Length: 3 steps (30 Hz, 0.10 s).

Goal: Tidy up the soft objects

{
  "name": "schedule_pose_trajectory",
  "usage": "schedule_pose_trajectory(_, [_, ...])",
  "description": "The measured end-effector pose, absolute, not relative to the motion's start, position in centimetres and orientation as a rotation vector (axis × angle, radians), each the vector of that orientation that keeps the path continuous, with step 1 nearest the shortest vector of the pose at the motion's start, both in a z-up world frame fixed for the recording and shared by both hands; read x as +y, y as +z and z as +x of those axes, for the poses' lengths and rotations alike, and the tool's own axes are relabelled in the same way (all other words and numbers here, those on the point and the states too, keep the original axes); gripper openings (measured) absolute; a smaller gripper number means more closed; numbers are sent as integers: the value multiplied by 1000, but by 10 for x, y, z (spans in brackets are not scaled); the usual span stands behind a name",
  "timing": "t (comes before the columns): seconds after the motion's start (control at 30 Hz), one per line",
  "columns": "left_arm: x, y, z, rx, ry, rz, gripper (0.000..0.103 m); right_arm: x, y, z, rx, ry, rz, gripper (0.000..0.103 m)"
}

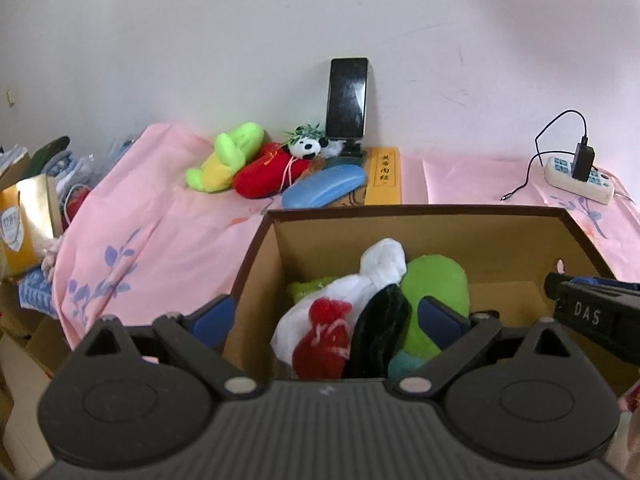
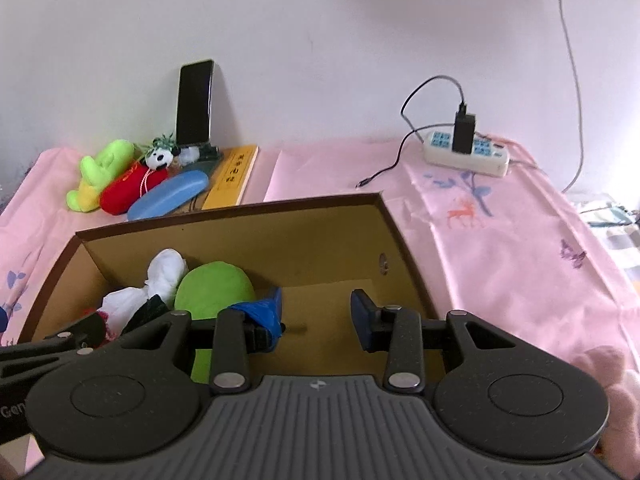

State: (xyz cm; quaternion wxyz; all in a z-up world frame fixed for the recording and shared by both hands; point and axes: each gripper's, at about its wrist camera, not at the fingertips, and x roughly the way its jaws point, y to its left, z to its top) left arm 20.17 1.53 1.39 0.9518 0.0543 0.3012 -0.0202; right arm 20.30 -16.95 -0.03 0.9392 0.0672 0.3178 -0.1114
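**Soft things piled in the left half of the box**

The cardboard box sits open-topped on a pink floral cloth, its dark brown rim running around four plain tan walls. Inside, the right half of the floor is bare, while the left half is filled. To the right of the box the cloth lies flat and clear as far as the power strip near the wall.

The left gripper hovers over the box's left wall with its jaws spread wide and nothing between them. The right gripper hangs over the bare half with a moderate gap, and the gap itself is vacant (a scrap of blue fabric clings to its left finger).

In the box I count one knotted white cloth, one smooth round green plush, one fuzzy red yarn pouch and one ribbed black piece; a teal bit and a light green bit show underneath.

Against the wall lie three more plush toys: one green-and-yellow toy, one red plush, one small panda. Beside them are one smooth blue oval case, one yellow book and one phone upright on a stand.
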Motion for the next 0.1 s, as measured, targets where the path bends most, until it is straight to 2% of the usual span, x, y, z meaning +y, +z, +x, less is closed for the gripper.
schedule_pose_trajectory(0.1, [12, 18, 188, 588, -21, 140, 98, -170, 6, 192, 621, -231, 114, 21])
